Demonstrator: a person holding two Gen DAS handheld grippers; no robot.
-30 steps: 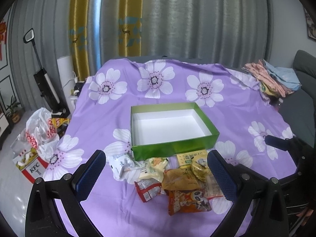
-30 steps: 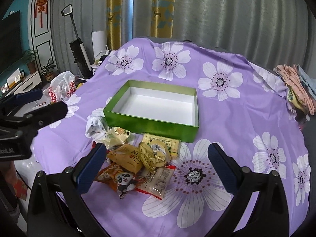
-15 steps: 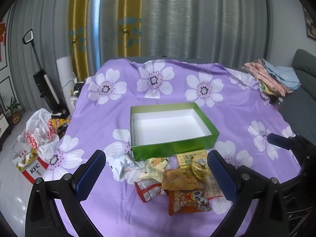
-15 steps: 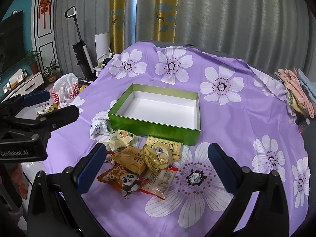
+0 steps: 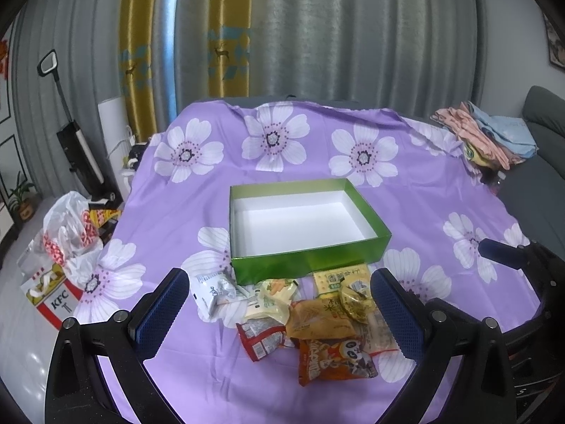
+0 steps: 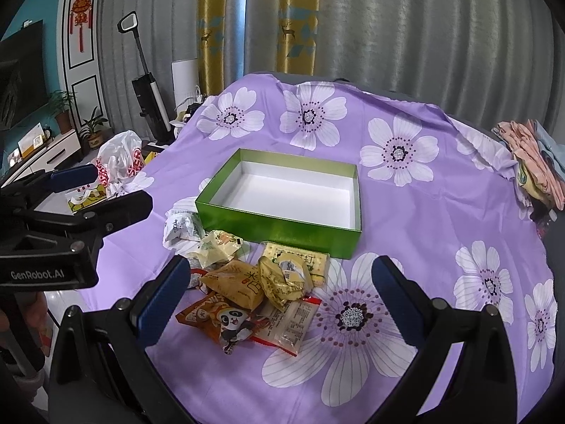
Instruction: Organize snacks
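1. Green box [image 5: 307, 265] sits mid-table on the purple flowered cloth [image 5: 183, 205], long axis running left to right, slightly skewed, open top up, white inside showing.
2. Snack pile lies just in front of its near wall: white packet [image 5: 212, 291] far left, pale yellow packet [image 5: 270, 298], red packet [image 5: 261, 339], orange panda packet [image 6: 226, 319] nearest, cracker pack [image 6: 303, 263] touching the box's near wall.
3. Folded clothes [image 5: 491, 137] sit at the far right edge; KFC box [image 5: 53, 296] and plastic bag [image 5: 70, 226] off the left side.
4. Left gripper [image 5: 279, 304] hangs above the pile, fingers spread wide, holding nothing.
5. Right gripper [image 6: 282, 291] likewise spread wide, empty, touching nothing.
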